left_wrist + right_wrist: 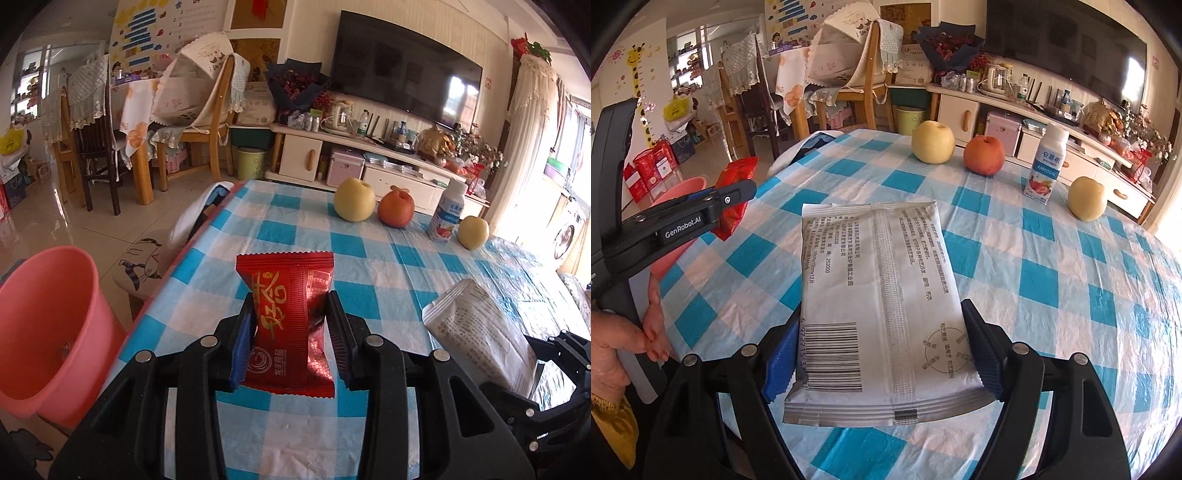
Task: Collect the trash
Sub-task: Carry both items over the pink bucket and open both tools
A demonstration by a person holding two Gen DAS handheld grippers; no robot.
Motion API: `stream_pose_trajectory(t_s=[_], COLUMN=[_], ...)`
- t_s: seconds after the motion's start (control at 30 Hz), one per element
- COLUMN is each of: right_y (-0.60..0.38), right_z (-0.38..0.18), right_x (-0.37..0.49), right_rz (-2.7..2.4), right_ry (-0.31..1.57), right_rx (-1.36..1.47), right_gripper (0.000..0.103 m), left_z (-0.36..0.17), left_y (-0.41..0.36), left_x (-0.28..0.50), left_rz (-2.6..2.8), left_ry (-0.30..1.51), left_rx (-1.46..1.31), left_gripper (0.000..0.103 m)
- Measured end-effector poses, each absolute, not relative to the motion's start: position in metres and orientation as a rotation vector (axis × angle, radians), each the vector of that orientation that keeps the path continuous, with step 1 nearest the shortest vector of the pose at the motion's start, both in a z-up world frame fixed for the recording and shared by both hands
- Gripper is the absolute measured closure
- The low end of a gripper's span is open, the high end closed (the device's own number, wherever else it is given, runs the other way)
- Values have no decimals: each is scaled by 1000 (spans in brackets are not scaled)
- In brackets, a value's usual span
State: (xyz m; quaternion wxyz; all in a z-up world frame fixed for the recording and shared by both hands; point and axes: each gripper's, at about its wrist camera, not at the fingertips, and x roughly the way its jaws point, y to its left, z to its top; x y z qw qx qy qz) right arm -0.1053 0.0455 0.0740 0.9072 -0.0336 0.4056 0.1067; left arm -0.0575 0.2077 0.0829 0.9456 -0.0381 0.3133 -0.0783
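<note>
Over the checked table (1052,266) we carry trash: left gripper (290,325) clamps the red wrapper (288,325), right gripper (882,354) the white packet (879,295); next, swing to the pink bucket (48,332) and release.

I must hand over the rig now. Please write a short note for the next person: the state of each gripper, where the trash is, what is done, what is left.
Left gripper: shut on the red snack wrapper, lifted above the table's left edge.
Right gripper: shut on the white printed packet, also off the table.
Pink bucket: on the floor left of the table, beside the left gripper.
Done: both pieces of trash picked up.
Left: drop both into the bucket. The three fruits and the drink bottle stand at the far side; they do not look like trash.
</note>
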Motion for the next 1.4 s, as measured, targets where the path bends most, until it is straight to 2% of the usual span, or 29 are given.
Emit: stream_pose_trajectory(t_s=[0.6, 1.4], right_y=[112, 237], right_z=[98, 122], right_x=[-91, -55], right_rz=[311, 503], right_ry=[818, 780], right_rx=[-122, -199], right_gripper=[24, 24], left_z=[104, 101], left_y=[270, 376], left_x=[-56, -64], left_rz=[-5, 237], left_ry=[542, 493], left_rx=[-165, -427], left_gripper=[64, 63])
